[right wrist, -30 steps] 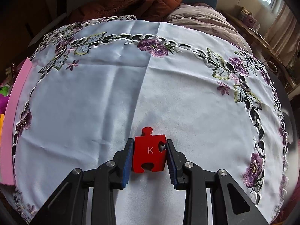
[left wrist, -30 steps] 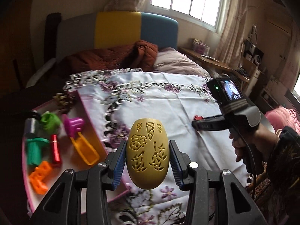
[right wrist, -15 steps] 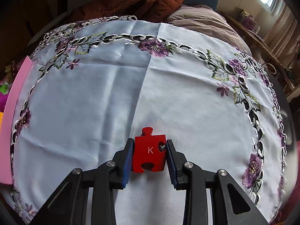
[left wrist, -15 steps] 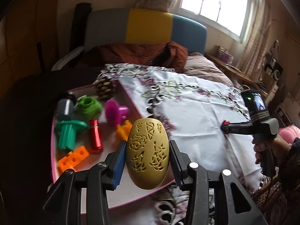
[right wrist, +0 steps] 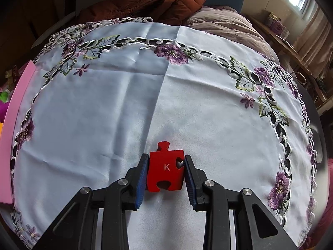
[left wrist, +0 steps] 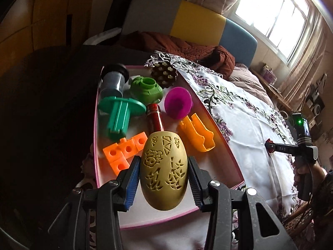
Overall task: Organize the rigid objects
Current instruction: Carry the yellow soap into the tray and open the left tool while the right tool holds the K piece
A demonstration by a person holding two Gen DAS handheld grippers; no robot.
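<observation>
Left gripper [left wrist: 163,173], pinching egg [left wrist: 164,169], now swung over tray [left wrist: 216,120], lower centre; drop likely next. Right gripper [right wrist: 165,171] unmoved, clamping puzzle piece [right wrist: 165,167].

Showing black two-finger left gripper [left wrist: 163,175] and right gripper [right wrist: 165,171], each with ribbed blue pads [right wrist: 141,181] and silver screws [right wrist: 208,183]. Glowing green on the right gripper's handle: a small light [left wrist: 299,121], with a dark patterned sleeve [left wrist: 324,191] trailing below.

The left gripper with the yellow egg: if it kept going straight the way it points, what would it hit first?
Probably the pink tray's white floor, near the orange block piece. The left gripper points down at it, the gold egg leading; depth is unclear.
</observation>
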